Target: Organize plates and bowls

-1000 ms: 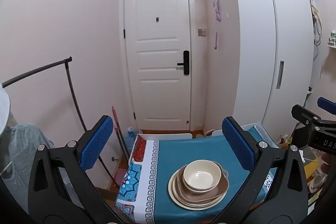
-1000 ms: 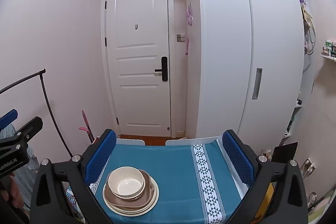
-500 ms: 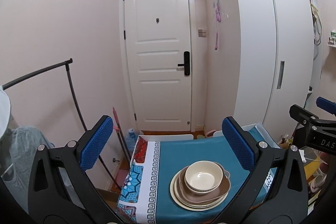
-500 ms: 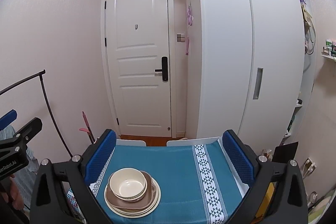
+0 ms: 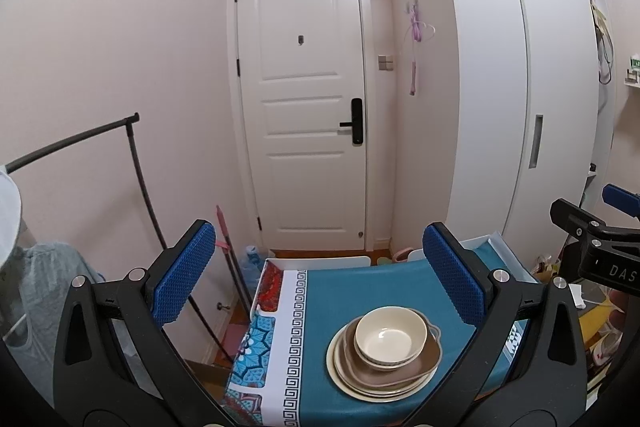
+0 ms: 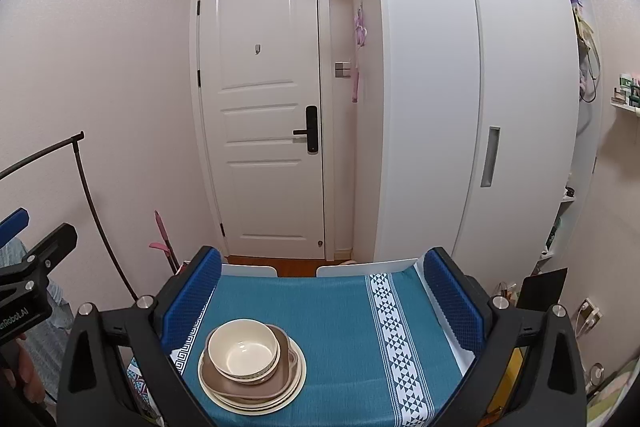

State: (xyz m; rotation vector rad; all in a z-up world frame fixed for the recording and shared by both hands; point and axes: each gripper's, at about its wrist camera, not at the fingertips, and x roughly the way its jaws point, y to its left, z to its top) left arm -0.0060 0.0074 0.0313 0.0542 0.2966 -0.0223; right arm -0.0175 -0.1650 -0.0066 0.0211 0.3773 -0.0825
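1. Left tongs [image 5: 318,281]: released, jaws wide apart, nothing between them, held above the bench [image 5: 360,291].
2. Right tongs [image 6: 320,297]: released too, empty, also above the bench.
3. Stack sits on the teal cloth [image 6: 340,307], left part of the bench in the right wrist view: cream bowl [image 6: 244,351] on top, brown plate [image 6: 240,383] under it, cream plates [image 6: 294,387] at the bottom.
4. Neither tongs touch the stack.
5. White door [image 6: 264,107] and wardrobe [image 6: 460,87] lie beyond the bench.

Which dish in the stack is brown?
The squarish brown dish, directly under the cream bowls and above the round cream plates; everything else is cream.
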